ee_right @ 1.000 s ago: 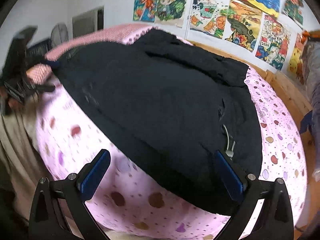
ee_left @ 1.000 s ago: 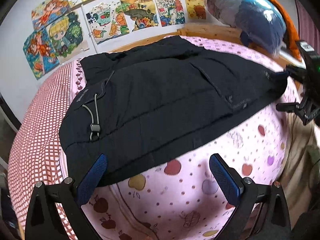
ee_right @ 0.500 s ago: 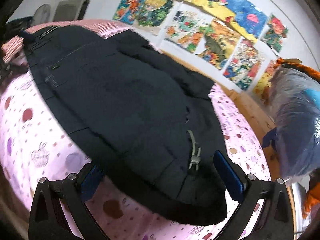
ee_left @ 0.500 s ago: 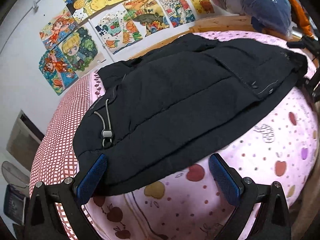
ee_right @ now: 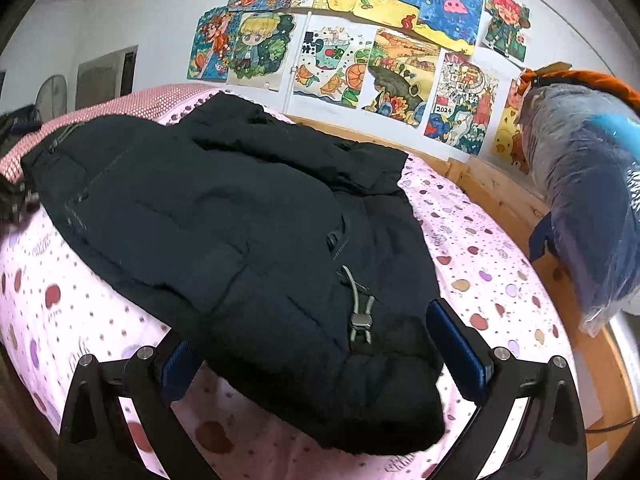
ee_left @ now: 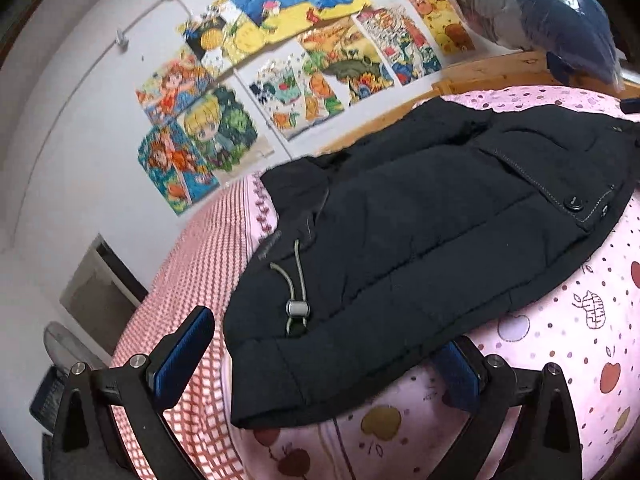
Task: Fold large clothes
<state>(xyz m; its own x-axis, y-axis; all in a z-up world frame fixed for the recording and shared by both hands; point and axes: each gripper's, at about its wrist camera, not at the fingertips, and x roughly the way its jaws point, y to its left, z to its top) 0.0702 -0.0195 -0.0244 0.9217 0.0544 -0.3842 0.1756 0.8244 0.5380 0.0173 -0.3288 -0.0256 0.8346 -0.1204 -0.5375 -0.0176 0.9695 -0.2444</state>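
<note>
1. One bed [ee_left: 580, 320], covered by a pink sheet printed with apples and dots; a red-checked cloth [ee_left: 192, 264] lies along one side, and a wooden frame runs at the wall side.
2. One black padded jacket [ee_left: 420, 232], spread flat across the bed, with its hem towards both cameras. It has two grey drawstring toggles at the hem, one near each gripper.
3. One plastic-wrapped bundle [ee_right: 592, 184] of grey and blue fabric, resting on the bed frame at the far end.
4. About nine coloured drawings [ee_right: 344, 32] on the white wall behind the bed.
5. Two grippers. The left gripper [ee_left: 320, 364] is spread wide, one corner of the jacket's hem lying between its fingers; its right finger is partly hidden under the fabric's edge.
6. The right gripper [ee_right: 316, 356] is likewise spread wide around the opposite hem corner; the jacket covers part of its left finger, and neither gripper pinches the cloth.
</note>
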